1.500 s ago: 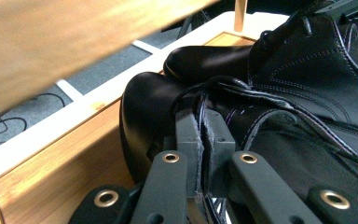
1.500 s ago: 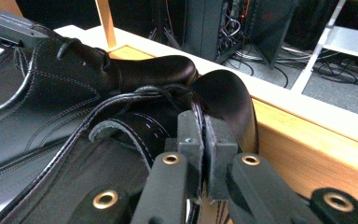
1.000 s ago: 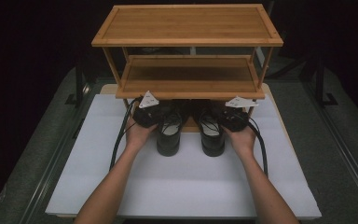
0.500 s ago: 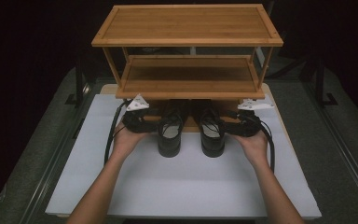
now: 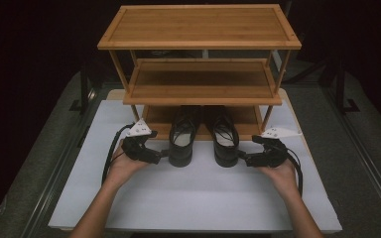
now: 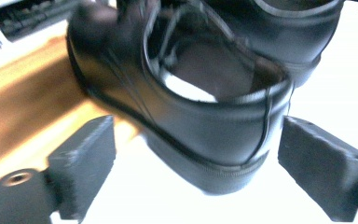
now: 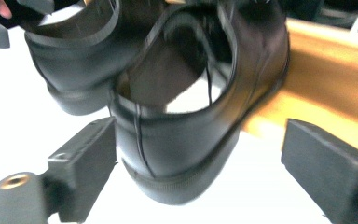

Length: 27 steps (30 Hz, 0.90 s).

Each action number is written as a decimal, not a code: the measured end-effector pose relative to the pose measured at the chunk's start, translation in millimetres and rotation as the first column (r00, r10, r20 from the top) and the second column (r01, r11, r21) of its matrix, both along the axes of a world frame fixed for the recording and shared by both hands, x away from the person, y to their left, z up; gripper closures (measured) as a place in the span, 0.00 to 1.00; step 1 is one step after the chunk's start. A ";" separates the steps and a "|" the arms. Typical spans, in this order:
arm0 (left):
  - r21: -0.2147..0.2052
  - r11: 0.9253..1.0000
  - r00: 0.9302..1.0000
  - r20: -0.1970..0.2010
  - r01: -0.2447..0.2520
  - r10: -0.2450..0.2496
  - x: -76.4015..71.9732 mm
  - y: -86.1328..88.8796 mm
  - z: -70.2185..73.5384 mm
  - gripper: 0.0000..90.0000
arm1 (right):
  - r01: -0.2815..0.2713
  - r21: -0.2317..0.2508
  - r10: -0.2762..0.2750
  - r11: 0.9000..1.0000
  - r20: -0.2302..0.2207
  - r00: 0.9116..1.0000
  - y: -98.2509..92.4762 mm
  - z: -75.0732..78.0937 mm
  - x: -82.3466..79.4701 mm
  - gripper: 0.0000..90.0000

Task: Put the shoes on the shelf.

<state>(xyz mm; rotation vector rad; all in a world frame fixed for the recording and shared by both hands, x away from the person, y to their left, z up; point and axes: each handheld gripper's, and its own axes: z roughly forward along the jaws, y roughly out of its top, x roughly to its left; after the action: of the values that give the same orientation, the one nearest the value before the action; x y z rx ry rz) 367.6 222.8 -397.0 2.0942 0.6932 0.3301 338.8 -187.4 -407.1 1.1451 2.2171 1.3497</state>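
Two black lace-up shoes stand side by side, toes on the bamboo rack's bottom shelf and heels on the white board. My left gripper lies just left of the left shoe, jaws pointing at its heel. My right gripper mirrors it beside the right shoe. Both pairs of jaws have just been opening. In the left gripper view the left gripper stands wide with the heel ahead, untouched. In the right gripper view the right gripper is equally wide around the other heel, pads off it.
The rack has three wooden tiers; the top and middle shelf carry nothing. The white board reaches toward the person, whose forearms come in from below. Dark rails run along both table sides.
Both grippers have opened and slid outward and back toward the person, away from the shoes' openings. The shoes have stayed where they were.
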 end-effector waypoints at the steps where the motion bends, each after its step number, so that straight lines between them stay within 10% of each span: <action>1: 0.016 1.000 1.000 -0.024 0.000 0.000 0.3 -0.5 -8.7 0.06 | -0.011 -0.013 0.011 1.000 -0.024 1.000 2.4 -9.7 -0.5 0.10; 15: 0.128 0.990 0.997 -0.057 0.066 -0.060 7.3 -26.3 -52.1 0.01 | -0.082 -0.096 0.074 0.992 -0.087 0.993 28.5 -45.0 9.0 0.08; 27: 0.120 0.990 0.997 -0.028 0.073 -0.070 9.1 -38.2 -54.7 0.04 | -0.106 -0.102 0.097 0.989 -0.092 0.991 41.5 -49.1 14.2 0.09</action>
<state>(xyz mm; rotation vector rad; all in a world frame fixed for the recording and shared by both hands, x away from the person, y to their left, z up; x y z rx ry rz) 376.7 184.6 -451.6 2.2351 0.6239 0.3145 352.9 -145.9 -456.2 1.0857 2.4077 1.2237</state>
